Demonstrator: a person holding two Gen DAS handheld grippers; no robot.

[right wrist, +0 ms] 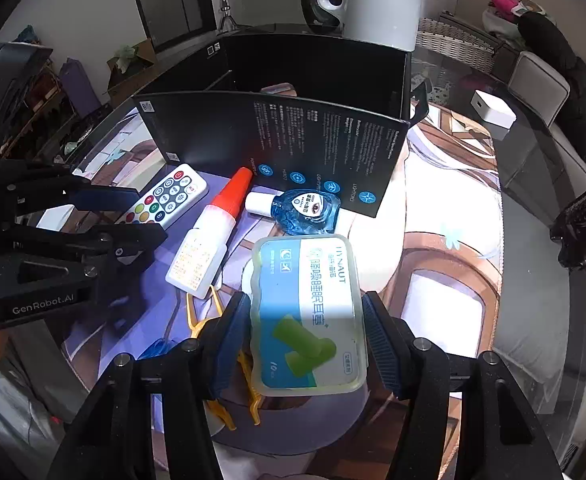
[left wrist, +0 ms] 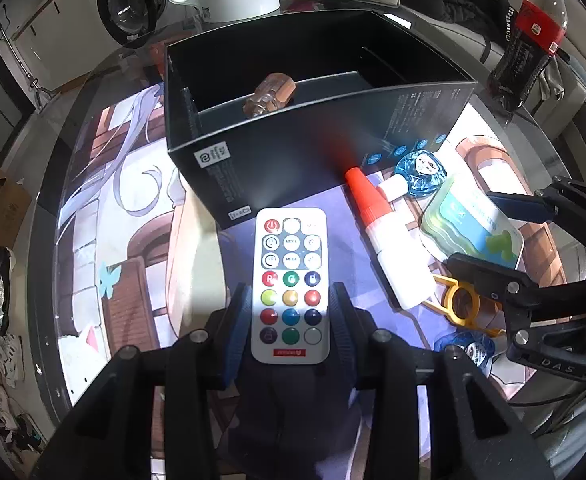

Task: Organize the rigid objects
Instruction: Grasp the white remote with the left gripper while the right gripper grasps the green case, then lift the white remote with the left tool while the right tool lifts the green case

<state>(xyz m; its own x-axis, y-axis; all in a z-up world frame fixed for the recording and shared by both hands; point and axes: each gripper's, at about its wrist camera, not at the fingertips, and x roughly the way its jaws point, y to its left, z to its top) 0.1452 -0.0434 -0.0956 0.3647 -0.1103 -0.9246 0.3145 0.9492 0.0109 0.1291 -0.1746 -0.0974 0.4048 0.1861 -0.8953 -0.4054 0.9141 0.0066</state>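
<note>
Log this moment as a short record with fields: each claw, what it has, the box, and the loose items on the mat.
left claw: closed on the white remote, pads against its long sides
right claw: pads at both sides of the earplug case; contact on the right side not clear
black box: open top, standing behind the items, one small brownish object inside
loose on mat: glue bottle with orange cap, blue eye-drop bottle, yellow plastic tool
beyond the box: white kettle, cola bottle
</note>
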